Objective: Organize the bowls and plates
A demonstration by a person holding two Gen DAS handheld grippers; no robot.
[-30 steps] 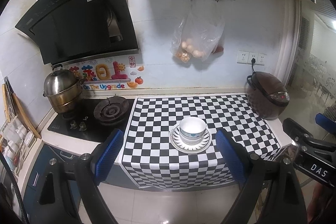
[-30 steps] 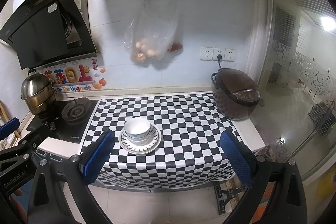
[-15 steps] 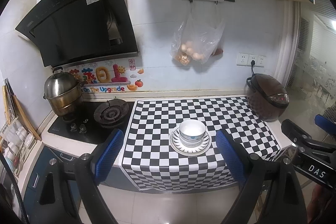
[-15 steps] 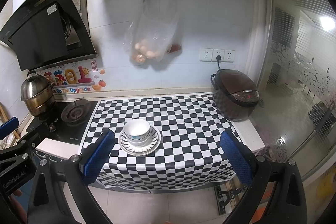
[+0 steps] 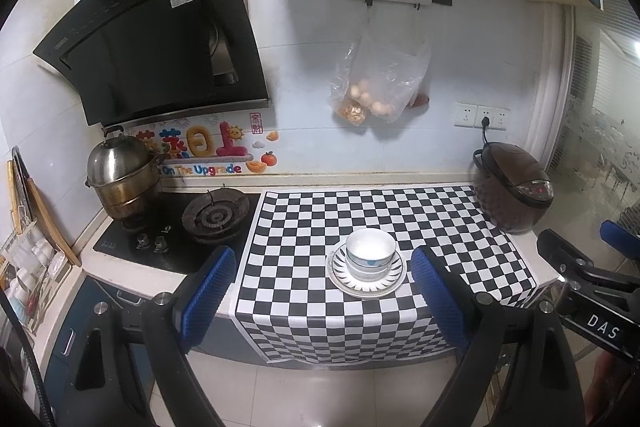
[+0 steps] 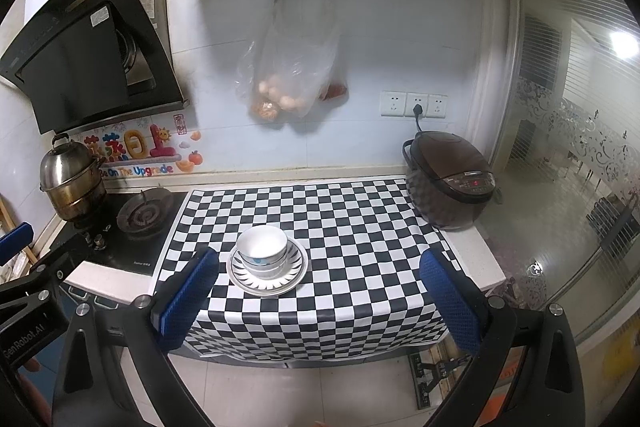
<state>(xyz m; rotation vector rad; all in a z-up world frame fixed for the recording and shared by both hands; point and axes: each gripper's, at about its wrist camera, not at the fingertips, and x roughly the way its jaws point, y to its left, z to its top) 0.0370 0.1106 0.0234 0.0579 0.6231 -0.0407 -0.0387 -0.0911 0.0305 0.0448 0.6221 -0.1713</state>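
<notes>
White bowls (image 5: pixel 370 251) (image 6: pixel 262 250) with a blue pattern sit nested on a white plate (image 5: pixel 390 281) (image 6: pixel 294 273) with a dark-striped rim, near the front of the black-and-white checked cloth (image 5: pixel 320 219) (image 6: pixel 352 227). My left gripper (image 5: pixel 322 291) hangs open in front of the counter, well short of the stack, nothing between its blue pads (image 5: pixel 206 291). My right gripper (image 6: pixel 320 297) is likewise open and empty, with the stack just past its left pad (image 6: pixel 186 301). Each gripper shows at the edge of the other's view.
A brown rice cooker (image 5: pixel 514 187) (image 6: pixel 450 181) stands at the cloth's far right, plugged into the wall. Left of the cloth are a gas hob (image 5: pixel 216 217) and a steel steamer pot (image 5: pixel 120 175). A plastic bag of food (image 5: pixel 380 79) hangs on the wall. White floor tiles lie below.
</notes>
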